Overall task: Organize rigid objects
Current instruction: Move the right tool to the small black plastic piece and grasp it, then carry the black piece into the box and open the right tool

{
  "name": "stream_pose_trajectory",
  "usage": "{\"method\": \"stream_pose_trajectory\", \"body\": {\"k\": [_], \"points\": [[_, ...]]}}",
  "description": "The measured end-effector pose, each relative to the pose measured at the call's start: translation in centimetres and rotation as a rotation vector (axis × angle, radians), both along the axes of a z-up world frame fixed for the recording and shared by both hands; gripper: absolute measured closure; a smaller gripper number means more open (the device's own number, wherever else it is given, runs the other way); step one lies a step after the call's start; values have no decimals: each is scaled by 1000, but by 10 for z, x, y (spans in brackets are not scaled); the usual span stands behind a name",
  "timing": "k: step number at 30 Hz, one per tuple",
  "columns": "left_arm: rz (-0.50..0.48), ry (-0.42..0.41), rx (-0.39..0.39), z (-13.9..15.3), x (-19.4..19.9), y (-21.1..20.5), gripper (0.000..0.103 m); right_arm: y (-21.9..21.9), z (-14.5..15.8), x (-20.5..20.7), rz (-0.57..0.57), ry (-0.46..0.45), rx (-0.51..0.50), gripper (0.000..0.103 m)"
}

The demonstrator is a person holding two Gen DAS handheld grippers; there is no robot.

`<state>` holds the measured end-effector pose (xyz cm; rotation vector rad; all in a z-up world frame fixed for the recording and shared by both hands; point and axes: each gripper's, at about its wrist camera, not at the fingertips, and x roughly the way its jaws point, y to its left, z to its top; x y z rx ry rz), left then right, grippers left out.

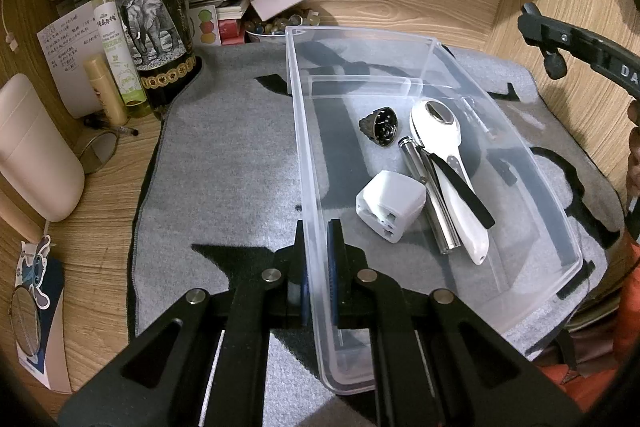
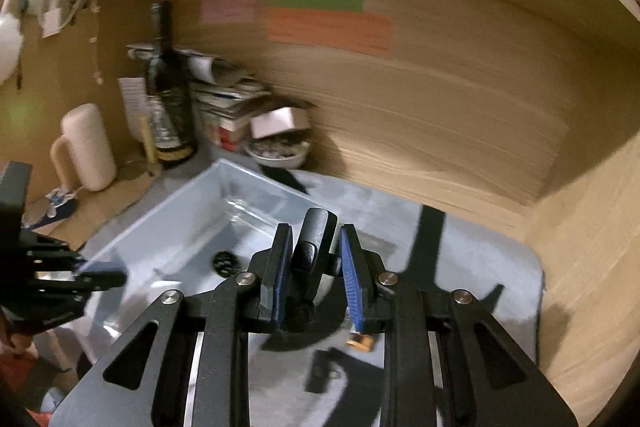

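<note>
The left gripper [image 1: 318, 259] pinches the bin's wall [image 1: 308, 187]; the right gripper [image 2: 316, 267] grips a dark tool [image 2: 316, 239] — best released low over the bin ahead.

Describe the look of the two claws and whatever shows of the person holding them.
Both claws are matte black linkage frames with triangular cut-outs and round silver pivot pins. The left claw and right claw carry flat fingers faced with ribbed blue pads. From the left wrist view, the right unit's black body bears white lettering, partly cut off. An orange sleeve shows at the edge. No cables visible.
</note>
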<state>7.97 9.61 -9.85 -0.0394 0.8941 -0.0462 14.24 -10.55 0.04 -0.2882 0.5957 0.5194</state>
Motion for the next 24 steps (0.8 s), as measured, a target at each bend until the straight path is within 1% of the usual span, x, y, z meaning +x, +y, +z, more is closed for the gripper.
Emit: {"method": "stream_pose_trajectory", "body": {"k": [6,11,17,24], "points": [[-1,1,1,0,0,0,96,26,-8,-8,75,26,-7,81],[-1,0,1,-1,1,0,96,46,-30,-7,121,80,-51,81],[0,0,0,-1,2,1,96,63,-54,-2,156,148,-99,81],[-1,1,-2,-1,2,1,96,70,-66,3,171,204,-138,81]]}}
